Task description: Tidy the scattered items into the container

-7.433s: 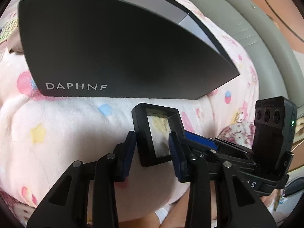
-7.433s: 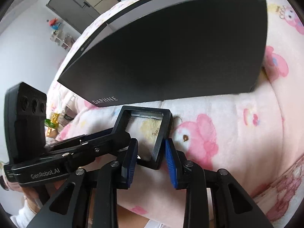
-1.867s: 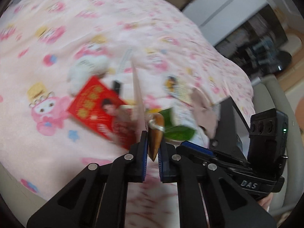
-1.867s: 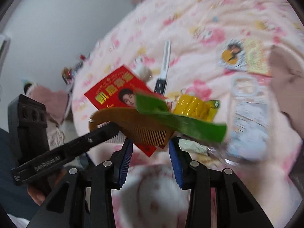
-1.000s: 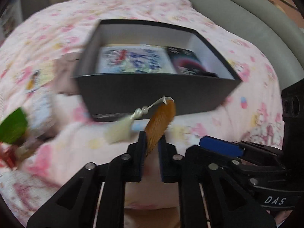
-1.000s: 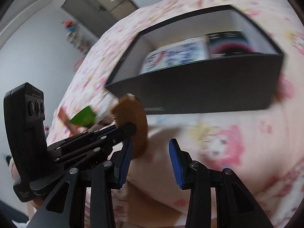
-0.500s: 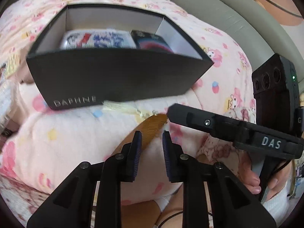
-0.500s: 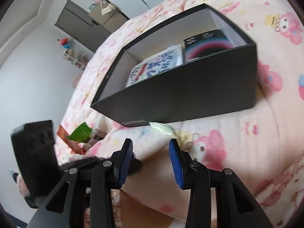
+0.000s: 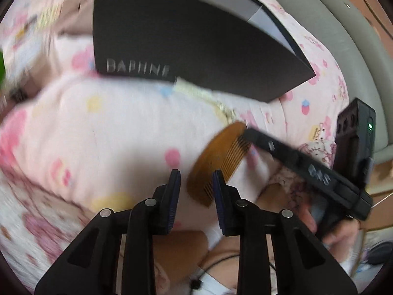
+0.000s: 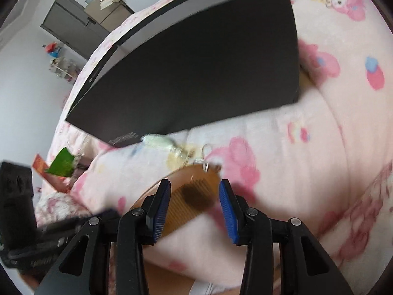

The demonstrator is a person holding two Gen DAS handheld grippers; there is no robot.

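An orange-brown wooden comb with a pale tassel lies on the pink blanket in front of the black DAPHNE box. My left gripper is open, its fingers on either side of the comb's near end, not clamping it. My right gripper is open around the comb from the other side. The right gripper's finger shows over the comb's far end in the left wrist view. The box stands just behind; its inside is hidden.
The soft pink cartoon blanket covers the bed. A green packet and red card lie at the left beyond the box. A grey padded edge runs along the right. Furniture stands by the far wall.
The left gripper, which carried the comb from the scattered pile towards the box, has opened and the comb now rests on the blanket. The right gripper has moved in around it.
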